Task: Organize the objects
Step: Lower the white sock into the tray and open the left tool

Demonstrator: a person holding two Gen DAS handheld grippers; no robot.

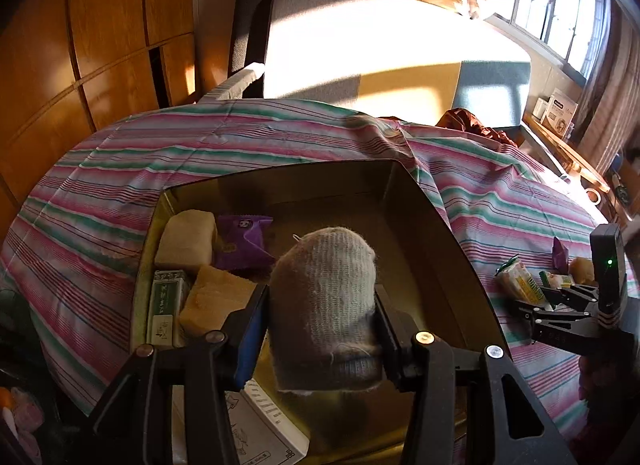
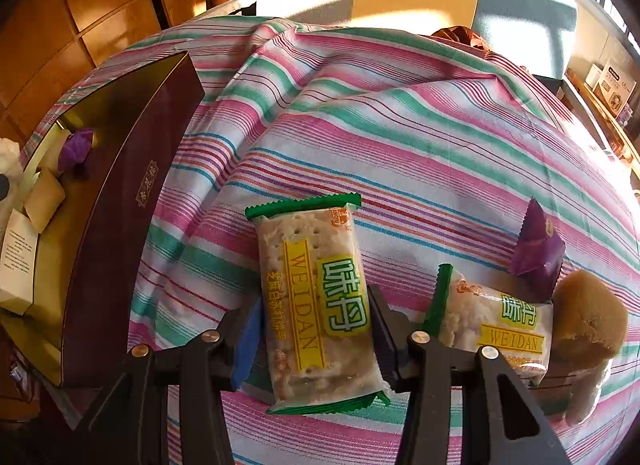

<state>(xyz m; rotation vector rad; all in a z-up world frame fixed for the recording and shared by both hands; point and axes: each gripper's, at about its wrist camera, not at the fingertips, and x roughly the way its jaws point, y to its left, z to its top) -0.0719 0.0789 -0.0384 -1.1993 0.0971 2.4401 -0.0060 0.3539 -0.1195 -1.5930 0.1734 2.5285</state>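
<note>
The left gripper (image 1: 322, 315) has its two fingers (image 1: 250, 329) closed partway on a rolled grey knitted sock (image 1: 326, 305), the pads pressing its two sides, so the sock is held between them over the open box (image 1: 432, 221). The sock is woolly and ribbed, pale grey-beige, with a rounded end pointing away from the fingers toward the far wall of the box and a darker cuff toward the wrist; its long axis runs along the line of the fingers. To the left of the fingers, inside the box, lie two beige sponge-like blocks (image 1: 188, 241), a purple packet (image 1: 244, 245) and a green-and-white carton (image 1: 166, 305). The right gripper (image 2: 318, 321) also stands partly closed, its fingers (image 2: 380, 329) on either side of a cracker packet (image 2: 316, 305) lying on the striped cloth (image 2: 400, 137); the pads touch the packet's long edges, but whether it is lifted off the cloth cannot be told. The packet is clear with green crimped ends and a yellow label, its long axis running straight out between the fingers. Just right of the fingers lie a second cracker packet (image 2: 492, 321), a purple wrapper (image 2: 538, 249) and a beige sponge (image 2: 588, 313); the dark box side (image 2: 132, 205) stands to the left.
</note>
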